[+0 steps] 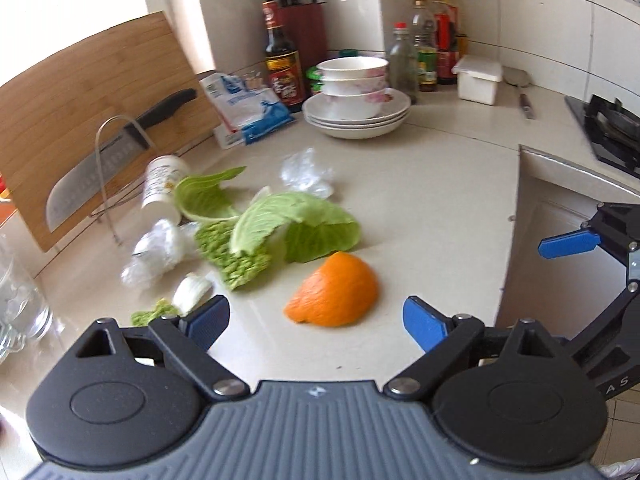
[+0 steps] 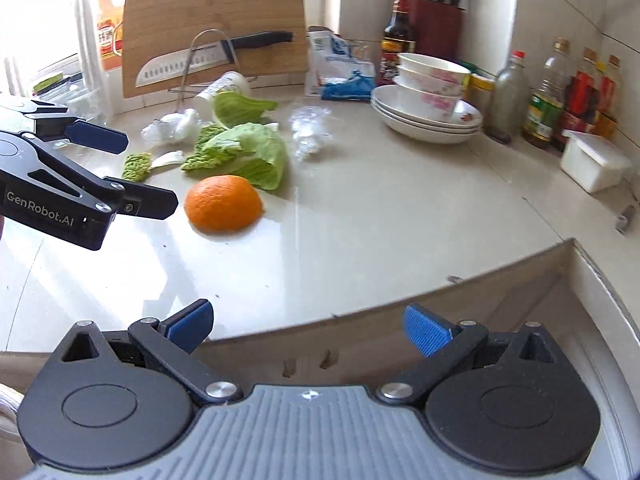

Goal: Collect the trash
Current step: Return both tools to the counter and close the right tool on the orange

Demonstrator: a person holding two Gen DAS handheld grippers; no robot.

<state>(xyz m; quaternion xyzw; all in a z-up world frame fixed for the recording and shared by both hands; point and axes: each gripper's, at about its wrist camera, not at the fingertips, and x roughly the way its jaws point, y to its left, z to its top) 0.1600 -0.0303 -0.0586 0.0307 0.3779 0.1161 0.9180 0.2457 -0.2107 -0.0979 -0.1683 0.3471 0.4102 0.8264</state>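
An orange peel half (image 1: pixel 334 290) (image 2: pixel 225 203) lies on the white counter, just ahead of my open, empty left gripper (image 1: pixel 316 322). Behind it lie green cabbage leaves (image 1: pixel 304 224) (image 2: pixel 248 148), a crumpled clear plastic wrap (image 1: pixel 306 174) (image 2: pixel 308 128), a tipped white cup (image 1: pixel 162 186) (image 2: pixel 222 88), a white plastic wad (image 1: pixel 156 250) (image 2: pixel 172 128) and a small vegetable scrap (image 1: pixel 192 290) (image 2: pixel 138 166). My right gripper (image 2: pixel 310 326) is open and empty above the counter's front edge. The left gripper also shows in the right wrist view (image 2: pixel 136 172), left of the peel.
A cutting board (image 1: pixel 80 108) and a knife on a rack (image 1: pixel 104 156) stand at the left. Stacked bowls on plates (image 1: pixel 356 96), bottles (image 1: pixel 424 52), a knife block (image 1: pixel 300 16), a white box (image 1: pixel 478 80) and a stove (image 1: pixel 612 128) ring the back and right. A glass (image 1: pixel 20 304) stands at left.
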